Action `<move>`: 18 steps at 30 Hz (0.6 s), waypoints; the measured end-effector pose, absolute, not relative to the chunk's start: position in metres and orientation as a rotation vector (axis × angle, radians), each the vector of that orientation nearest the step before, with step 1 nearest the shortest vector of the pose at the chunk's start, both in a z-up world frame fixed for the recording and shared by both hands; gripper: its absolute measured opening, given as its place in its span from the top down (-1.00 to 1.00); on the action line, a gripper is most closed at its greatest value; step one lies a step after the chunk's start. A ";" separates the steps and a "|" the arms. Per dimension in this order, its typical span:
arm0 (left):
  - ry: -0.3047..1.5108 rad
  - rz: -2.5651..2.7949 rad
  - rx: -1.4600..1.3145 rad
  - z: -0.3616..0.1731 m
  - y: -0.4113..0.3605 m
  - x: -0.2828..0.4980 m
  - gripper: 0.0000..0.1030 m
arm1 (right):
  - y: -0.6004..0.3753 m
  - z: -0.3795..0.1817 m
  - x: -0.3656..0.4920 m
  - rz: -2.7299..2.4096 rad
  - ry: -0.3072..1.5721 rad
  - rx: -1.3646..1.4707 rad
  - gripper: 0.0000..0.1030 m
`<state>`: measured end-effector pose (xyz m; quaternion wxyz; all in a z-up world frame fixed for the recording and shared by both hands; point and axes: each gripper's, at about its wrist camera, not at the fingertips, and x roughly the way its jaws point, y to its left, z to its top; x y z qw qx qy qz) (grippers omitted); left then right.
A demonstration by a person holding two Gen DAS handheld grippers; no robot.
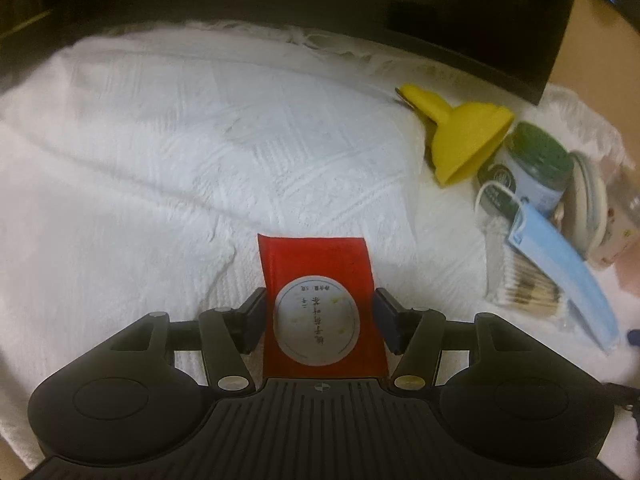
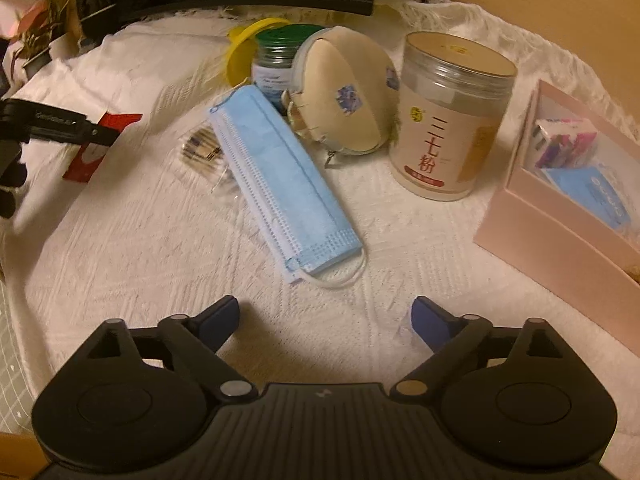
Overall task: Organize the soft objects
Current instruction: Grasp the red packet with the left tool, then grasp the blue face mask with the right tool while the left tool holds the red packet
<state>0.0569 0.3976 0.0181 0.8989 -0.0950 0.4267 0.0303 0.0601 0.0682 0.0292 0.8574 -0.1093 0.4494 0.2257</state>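
Left wrist view: a white woven cloth (image 1: 160, 152) covers the tabletop, and a dark monitor (image 1: 460, 12) stands at 12 to 1 o'clock. The left hand-held gripper (image 1: 320, 316) is clamped on a red packet (image 1: 316, 264); its round white label carries small characters that I cannot read. At 2 to 3 o'clock lie a yellow funnel (image 1: 460, 136), a green-lidded jar (image 1: 536, 168) and a blue face mask (image 1: 560, 264) (it rests partly over a bag of cotton swabs (image 1: 528, 288)).

Right wrist view: the right hand-held gripper (image 2: 324, 320) has its fingers apart and holds nothing, above the same cloth. The mask lies at centre, a beige round pouch (image 2: 348, 92) at 12 o'clock. Only this view shows a clear-lidded canister (image 2: 448, 128) printed "三七粉" and, at 3 o'clock, a pink box (image 2: 552, 216) with small packs inside.
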 end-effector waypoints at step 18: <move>0.844 0.079 -0.173 0.036 0.408 0.039 -0.11 | 0.067 0.026 0.055 0.509 0.916 -0.242 -1.00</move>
